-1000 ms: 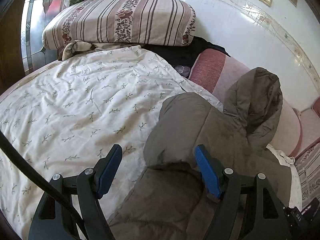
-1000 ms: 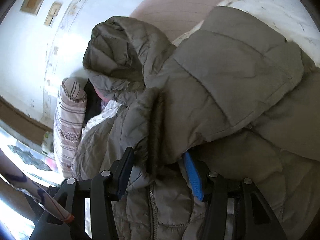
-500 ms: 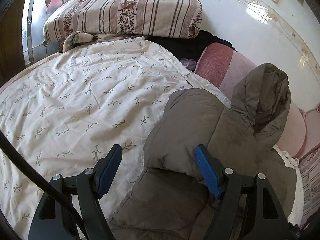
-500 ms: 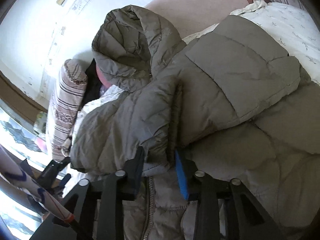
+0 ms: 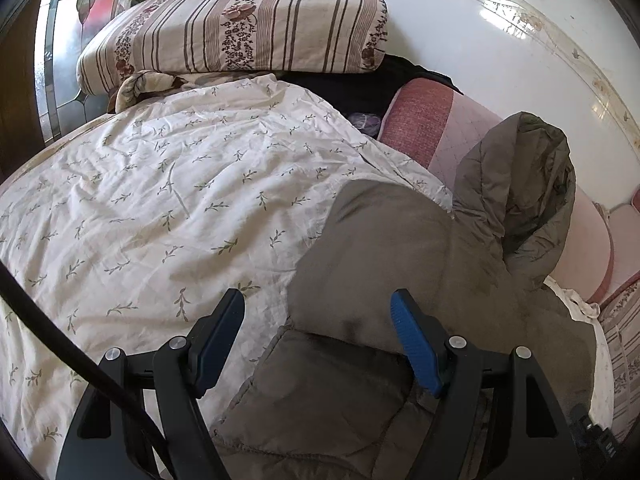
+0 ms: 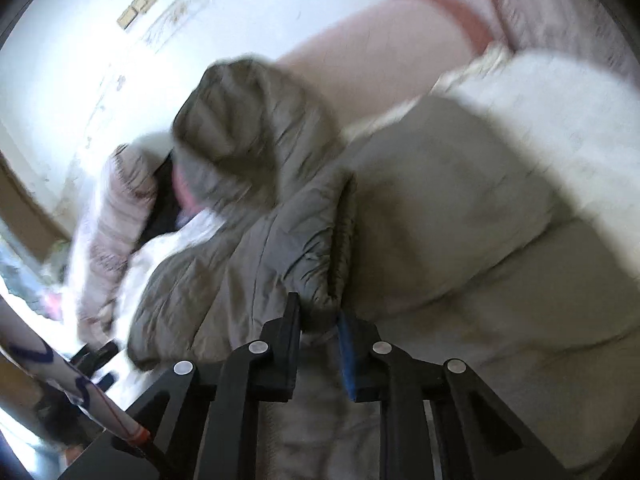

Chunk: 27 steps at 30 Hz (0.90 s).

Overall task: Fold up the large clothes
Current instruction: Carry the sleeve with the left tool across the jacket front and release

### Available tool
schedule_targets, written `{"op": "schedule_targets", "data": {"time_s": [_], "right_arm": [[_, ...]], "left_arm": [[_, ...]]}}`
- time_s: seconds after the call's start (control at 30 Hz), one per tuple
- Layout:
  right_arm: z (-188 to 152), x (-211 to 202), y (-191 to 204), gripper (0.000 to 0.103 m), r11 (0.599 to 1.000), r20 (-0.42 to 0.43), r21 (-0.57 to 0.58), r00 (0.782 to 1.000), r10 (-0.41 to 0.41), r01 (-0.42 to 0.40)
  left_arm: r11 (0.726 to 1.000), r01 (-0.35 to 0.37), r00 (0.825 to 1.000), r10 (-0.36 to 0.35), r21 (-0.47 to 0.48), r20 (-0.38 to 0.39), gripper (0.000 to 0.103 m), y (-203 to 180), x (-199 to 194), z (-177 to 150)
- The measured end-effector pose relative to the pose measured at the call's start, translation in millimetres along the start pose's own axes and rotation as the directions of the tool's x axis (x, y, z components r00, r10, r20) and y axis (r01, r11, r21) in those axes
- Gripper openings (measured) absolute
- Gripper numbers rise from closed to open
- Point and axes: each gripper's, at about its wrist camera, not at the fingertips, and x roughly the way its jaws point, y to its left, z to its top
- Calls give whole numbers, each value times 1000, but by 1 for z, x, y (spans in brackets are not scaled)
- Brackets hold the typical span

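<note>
Jacket point(image 6: 280, 248) sprawls across the bed point(image 5: 160, 200), hood toward its far edge. The right gripper point(image 6: 318, 320), jaws just closing, clenches a sleeve cuff; the left gripper point(image 5: 318, 336) hangs released. The fold likely wants a slow, flat carry.

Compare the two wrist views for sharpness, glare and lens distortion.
Left wrist view: sharp throughout; glare streaks on the glossy wall; fisheye bends the quilt and striped pillow toward dark corners. Right wrist view: motion-smeared, so the jacket and its hood lose their stitching and the wall blows out white; only the right gripper is crisp.
</note>
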Motion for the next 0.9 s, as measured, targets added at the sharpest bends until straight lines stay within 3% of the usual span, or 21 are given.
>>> {"op": "schedule_targets", "data": {"time_s": [0.03, 0.1, 0.13, 0.17, 0.27, 0.37, 0.43, 0.53, 0.63, 0.7, 0.8, 0.9], "right_arm": [[4, -7, -1, 19, 997, 49, -14, 996, -69, 69], [8, -18, -2, 19, 971, 134, -36, 964, -231, 238], [9, -17, -6, 19, 947, 145, -35, 939, -312, 320], [9, -14, -9, 19, 937, 131, -28, 931, -342, 348], [7, 13, -20, 21, 923, 6, -25, 924, -383, 383], [7, 16, -21, 27, 915, -6, -43, 916, -401, 401], [8, 14, -20, 56, 896, 1, -51, 897, -441, 441], [11, -7, -24, 58, 889, 51, 28, 887, -459, 458], [16, -38, -15, 58, 877, 215, 57, 852, -477, 476], [16, -43, -2, 58, 901, 273, 5, 867, -418, 433], [11, -22, 13, 58, 932, 223, -111, 923, -314, 344], [8, -2, 22, 58, 916, 174, -195, 931, -320, 352]], "left_arm": [[1000, 0, 1000, 0, 0, -1, 75, 0, 0, 0], [1000, 2, 1000, -2, 4, -9, 75, 0, 1, -1], [1000, 5, 1000, -5, 10, -19, 75, -1, 3, -2], [1000, 7, 1000, -7, 16, -29, 75, -3, 5, -3], [997, -5, 994, 14, 79, -109, 75, -14, 22, -14], [983, -60, 983, 89, 176, -162, 75, -28, 39, -27], [969, -98, 983, 129, 225, -128, 75, -35, 36, -31], [965, -125, 990, 138, 230, -40, 75, -38, 18, -28], [966, -112, 994, 103, 231, 47, 75, -47, -3, -24], [964, -79, 995, 61, 254, 80, 76, -58, -12, -27], [939, -54, 997, 30, 340, 77, 78, -82, -10, -40], [914, -65, 998, 49, 401, 50, 79, -96, 3, -53]]}}
